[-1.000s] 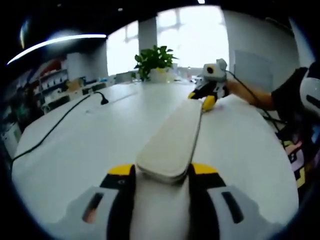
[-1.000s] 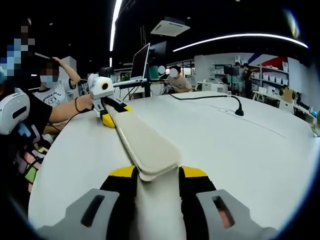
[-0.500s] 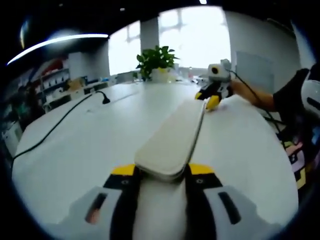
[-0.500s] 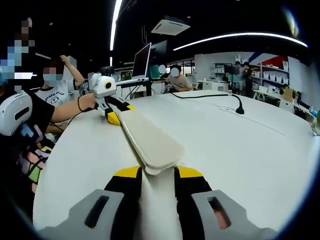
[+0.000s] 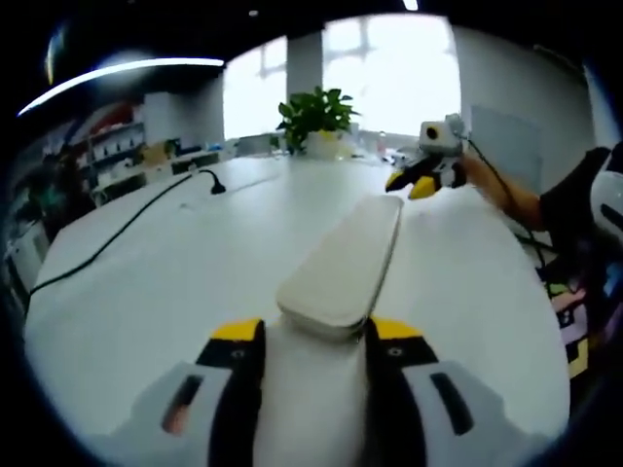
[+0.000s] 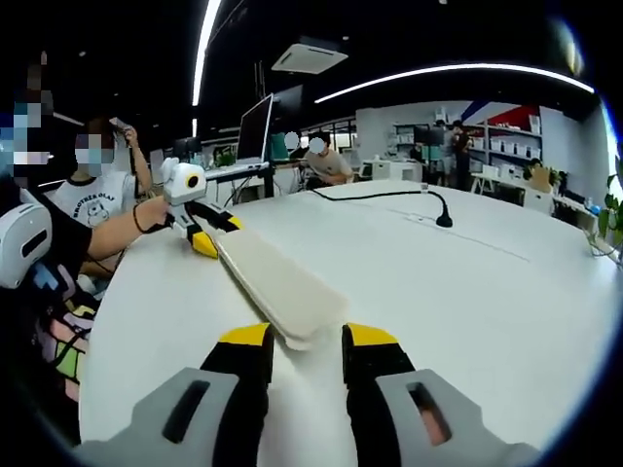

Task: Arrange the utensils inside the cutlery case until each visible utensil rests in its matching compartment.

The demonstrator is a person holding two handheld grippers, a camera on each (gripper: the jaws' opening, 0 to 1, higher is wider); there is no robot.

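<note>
And there's the change: both grippers have eased back from the cutlery case [image 5: 343,268] since a second ago, and the right one in particular has pulled clear of its end. In the right gripper view, the right gripper [image 6: 306,347] at bottom centre now has its yellow-tipped jaws parted, with the case's rounded end [image 6: 278,288] sitting just ahead of them, not pinched. In the left gripper view, the left gripper [image 5: 311,342] at bottom centre has its jaws spread either side of the near end of the case; whether they actually press on it, I cannot tell.

The case itself is a long, flat, cream-coloured box with rounded corners and its lid closed, lying flat on the white table [image 5: 156,263]. In the left gripper view it runs from lower centre up toward the upper right, where the right gripper [image 5: 421,181] hovers just past its far end, a hand behind it. In the right gripper view it stretches up to the left, the left gripper [image 6: 201,232] at its far end.

A black cable [image 5: 117,233] snakes across the table at left, and a potted plant [image 5: 316,115] stands at top centre.
</note>
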